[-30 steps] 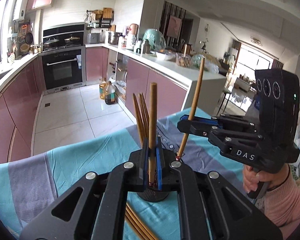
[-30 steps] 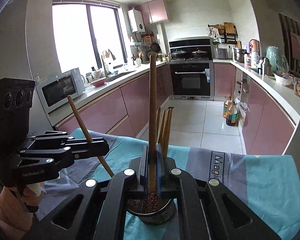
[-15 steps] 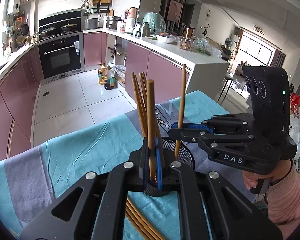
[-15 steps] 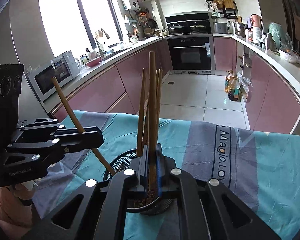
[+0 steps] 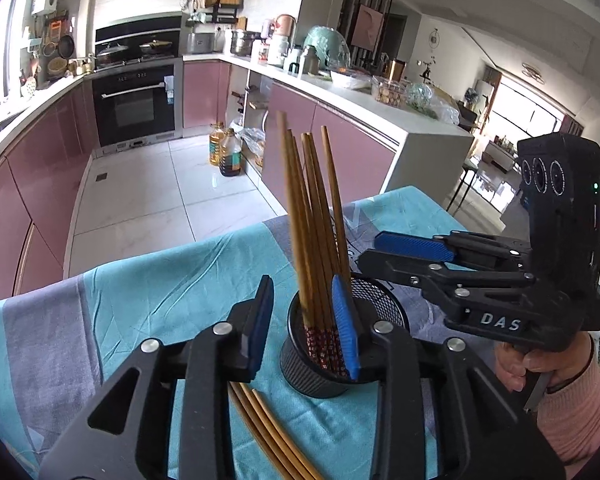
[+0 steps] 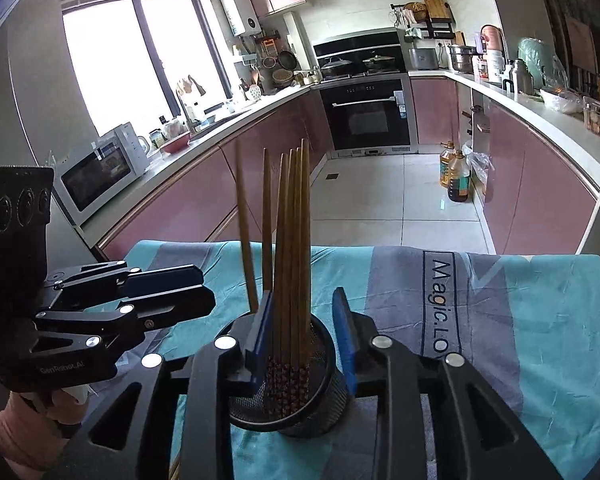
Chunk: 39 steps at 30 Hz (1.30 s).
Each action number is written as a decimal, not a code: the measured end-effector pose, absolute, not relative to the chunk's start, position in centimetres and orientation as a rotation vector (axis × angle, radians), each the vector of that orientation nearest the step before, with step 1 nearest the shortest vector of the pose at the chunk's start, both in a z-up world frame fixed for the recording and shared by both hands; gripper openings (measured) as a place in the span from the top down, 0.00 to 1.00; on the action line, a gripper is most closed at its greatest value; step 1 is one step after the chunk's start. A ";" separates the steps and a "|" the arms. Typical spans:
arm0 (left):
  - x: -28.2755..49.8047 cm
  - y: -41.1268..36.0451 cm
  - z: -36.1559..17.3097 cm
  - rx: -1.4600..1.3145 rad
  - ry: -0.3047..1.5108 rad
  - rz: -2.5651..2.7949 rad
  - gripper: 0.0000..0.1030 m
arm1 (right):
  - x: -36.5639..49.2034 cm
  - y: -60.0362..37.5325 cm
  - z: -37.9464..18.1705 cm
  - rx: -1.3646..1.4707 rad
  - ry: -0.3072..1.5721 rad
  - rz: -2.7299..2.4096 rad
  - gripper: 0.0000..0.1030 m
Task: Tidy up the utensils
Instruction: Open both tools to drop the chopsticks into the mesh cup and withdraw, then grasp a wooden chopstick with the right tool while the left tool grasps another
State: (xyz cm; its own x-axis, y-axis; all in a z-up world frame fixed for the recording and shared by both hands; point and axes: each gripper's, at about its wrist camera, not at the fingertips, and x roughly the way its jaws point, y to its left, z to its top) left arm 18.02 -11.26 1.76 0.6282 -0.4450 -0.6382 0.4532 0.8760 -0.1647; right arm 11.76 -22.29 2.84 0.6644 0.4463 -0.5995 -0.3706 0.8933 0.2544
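Both chopsticks are being let go into the black mesh holder (image 5: 320, 360), so the step in hand is the release at the end of a drop-in. The left hand-held gripper (image 5: 304, 320) has its blue pads spreading apart; the bundle of chopsticks (image 5: 316, 220) stands between them, and only the right pad looks close to the sticks, the left pad well clear. The right hand-held gripper (image 6: 304, 328) is likewise opening, its pads standing to either side of the upright bundle without pressing on it. The holder sits on the table, on the teal and grey cloth (image 5: 160, 300), near the middle, with the chopsticks leaning slightly in it, patterned ends down.

More loose chopsticks (image 5: 268, 432) lie flat on the cloth at the near edge, under the left hand-held gripper. I judge the task only partly done. The next move calls for lifting both tools up and away without knocking the bundle, then reaching down to those loose sticks, which lie close together and flat, so picking out a single one will need a careful, low approach.

A second ago each hand-held gripper was clamped on a single chopstick held above the holder; half a second ago the sticks were lower, tips entering the mesh. Now both sticks stand in the holder with the others, and the pads have parted.
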 end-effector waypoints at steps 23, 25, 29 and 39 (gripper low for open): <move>8.0 -3.5 -7.8 -0.007 0.800 -0.349 0.48 | 2.8 -16.6 -4.3 0.008 0.824 0.618 0.47; 7.9 -3.5 -8.8 -0.008 0.816 -0.342 0.48 | 2.8 -16.1 -5.1 -0.001 0.844 0.609 0.47; 8.0 -3.5 -10.2 -0.010 0.849 -0.334 0.48 | 2.9 -15.5 -6.0 -0.008 0.868 0.587 0.49; 8.3 -3.8 -11.3 -0.012 0.879 -0.329 0.48 | 2.4 -13.9 -7.1 -0.056 0.879 0.570 0.54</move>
State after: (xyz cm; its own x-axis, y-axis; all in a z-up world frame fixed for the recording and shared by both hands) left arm 8.25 -3.78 -11.33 0.5910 -0.2876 -0.7536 0.2774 0.9498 -0.1449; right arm 2.39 -13.90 -7.06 0.5000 0.4489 -0.7406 -0.4934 0.8505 0.1824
